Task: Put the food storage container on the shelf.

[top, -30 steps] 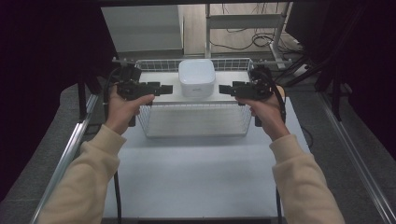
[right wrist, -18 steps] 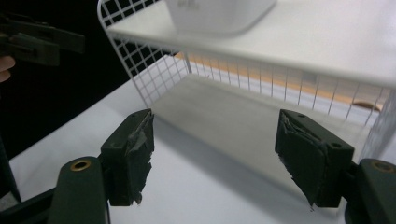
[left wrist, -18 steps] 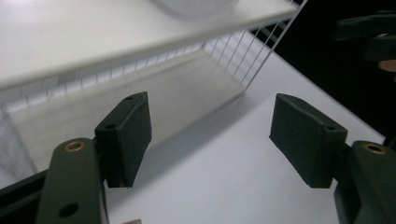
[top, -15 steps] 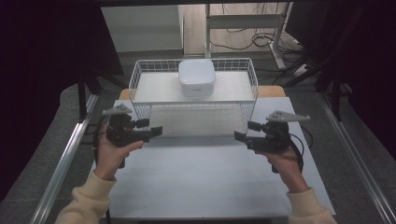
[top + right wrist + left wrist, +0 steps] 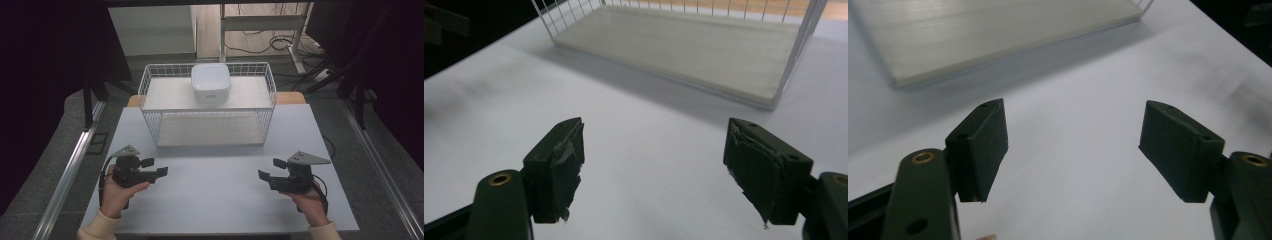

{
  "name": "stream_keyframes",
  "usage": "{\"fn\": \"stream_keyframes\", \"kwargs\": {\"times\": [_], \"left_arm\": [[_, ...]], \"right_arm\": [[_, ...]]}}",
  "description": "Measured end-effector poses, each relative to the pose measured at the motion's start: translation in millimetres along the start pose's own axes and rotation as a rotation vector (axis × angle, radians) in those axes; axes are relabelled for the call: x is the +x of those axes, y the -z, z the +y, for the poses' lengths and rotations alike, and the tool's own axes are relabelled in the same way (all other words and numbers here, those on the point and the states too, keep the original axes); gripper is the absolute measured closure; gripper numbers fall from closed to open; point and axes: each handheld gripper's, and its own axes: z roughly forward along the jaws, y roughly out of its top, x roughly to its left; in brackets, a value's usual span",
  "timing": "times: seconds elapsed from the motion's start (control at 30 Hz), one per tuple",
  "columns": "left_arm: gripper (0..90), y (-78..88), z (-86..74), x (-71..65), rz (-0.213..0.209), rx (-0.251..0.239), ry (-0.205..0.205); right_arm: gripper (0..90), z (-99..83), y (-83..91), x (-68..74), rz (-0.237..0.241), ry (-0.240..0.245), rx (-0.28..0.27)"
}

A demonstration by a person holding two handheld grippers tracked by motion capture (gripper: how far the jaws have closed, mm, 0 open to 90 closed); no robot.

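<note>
Overhead: left gripper [image 5: 161,172] and right gripper [image 5: 264,175] low near the desk's [image 5: 215,200] front corners, well apart from the wire basket [image 5: 150,87] at the far edge, white box [image 5: 210,82] on its top shelf. Left gripper view: jaws just opened, spread, nothing between. Right gripper view: likewise, torn pads [image 5: 566,160]. Probably resting after release; next likely means reaching forward again.

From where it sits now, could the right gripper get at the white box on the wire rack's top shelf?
Probably yes. The right gripper is low at the table's near edge with its jaws open and empty, and the white box lies uncovered on top of the wire rack. Nothing stands between them, so approaching from above looks free.
</note>
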Motion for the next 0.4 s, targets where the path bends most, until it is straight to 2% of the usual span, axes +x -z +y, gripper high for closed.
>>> {"fn": "stream_keyframes", "kwargs": {"times": [0.1, 0.27, 0.4], "left_arm": [[26.0, 1.3, -1.4, 3.0, 0.007, -0.006, 0.005], [22.6, 1.8, -3.3, 3.9, 0.027, -0.044, -0.020], [22.3, -1.4, -6.6, 7.5, 0.044, -0.048, -0.028]], "right_arm": [[23.7, -1.0, -0.4, -0.6, -0.010, 0.010, 0.002], [18.5, -2.7, 2.7, -0.1, -0.028, 0.038, -0.047], [17.5, -7.8, 2.1, -3.8, -0.042, 0.046, -0.038]]}}
